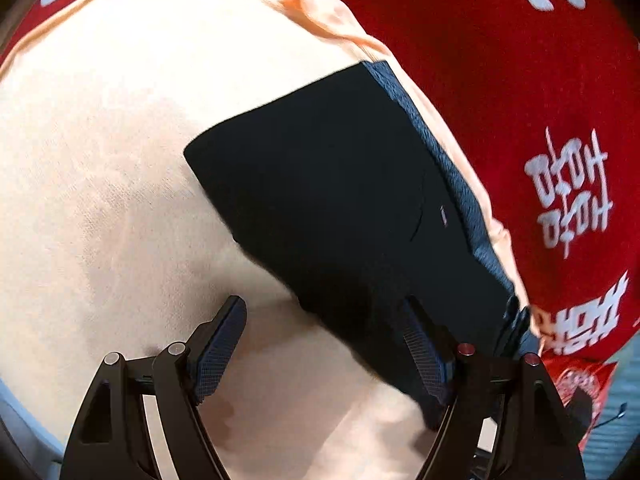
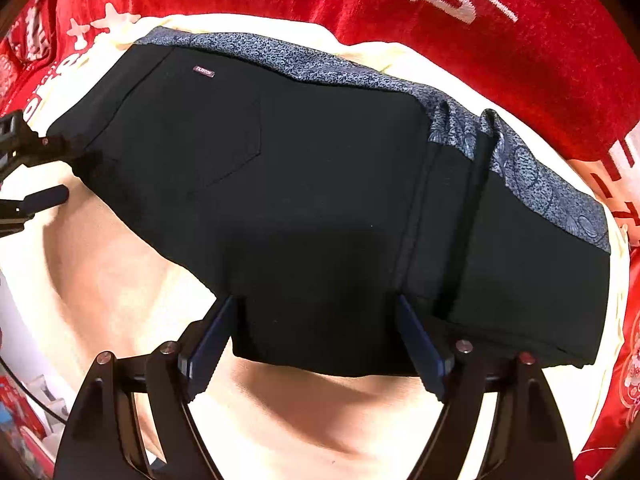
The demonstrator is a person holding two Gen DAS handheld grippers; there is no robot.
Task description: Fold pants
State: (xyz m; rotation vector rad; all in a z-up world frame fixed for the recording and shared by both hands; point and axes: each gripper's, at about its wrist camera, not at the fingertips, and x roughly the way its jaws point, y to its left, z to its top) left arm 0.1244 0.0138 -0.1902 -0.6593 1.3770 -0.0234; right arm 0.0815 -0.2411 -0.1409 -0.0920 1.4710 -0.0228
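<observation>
The black pants point(image 2: 320, 184) lie folded into a compact block on a cream cloth point(image 2: 280, 412), their blue patterned waistband point(image 2: 304, 60) along the far edge and a small label near a back pocket. My right gripper point(image 2: 316, 316) is open, its fingers straddling the near edge of the fold. In the left wrist view the pants point(image 1: 340, 200) lie ahead and right. My left gripper point(image 1: 324, 316) is open, its right finger point(image 1: 424, 352) over the pants' near corner, its left finger over bare cloth. The left gripper also shows at the left edge of the right wrist view point(image 2: 36, 168).
A red fabric with white embroidered characters point(image 1: 520, 100) lies under the cream cloth point(image 1: 120, 160) and surrounds it on the far and right sides point(image 2: 440, 20). Small cluttered items sit at the lower left of the right wrist view point(image 2: 24, 420).
</observation>
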